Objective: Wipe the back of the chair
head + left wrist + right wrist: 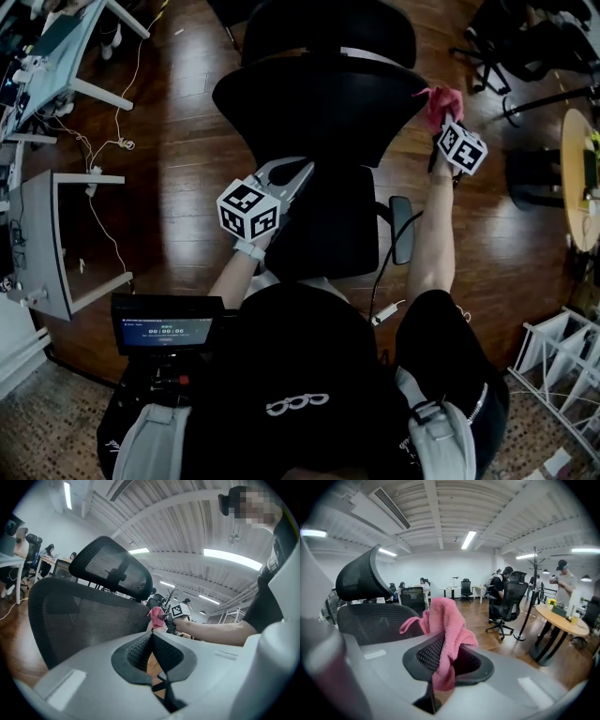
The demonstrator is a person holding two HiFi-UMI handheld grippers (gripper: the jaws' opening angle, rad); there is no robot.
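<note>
Upper right, the right gripper point(439, 122) clenches its fingers on a pink cloth point(443, 99) at the chair back point(319, 103) edge; mid-frame, the left gripper point(298, 176) fingers are pressed together, empty.

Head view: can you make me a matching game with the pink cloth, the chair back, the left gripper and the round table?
Things:
1. pink cloth
2. chair back
3. left gripper
4. round table

Matches:
A. black mesh
B. jaws together, holding nothing
C. at the right edge of the view
D. clamped in the right gripper

Pairs: 1-D, 2-A, 3-B, 4-C.
</note>
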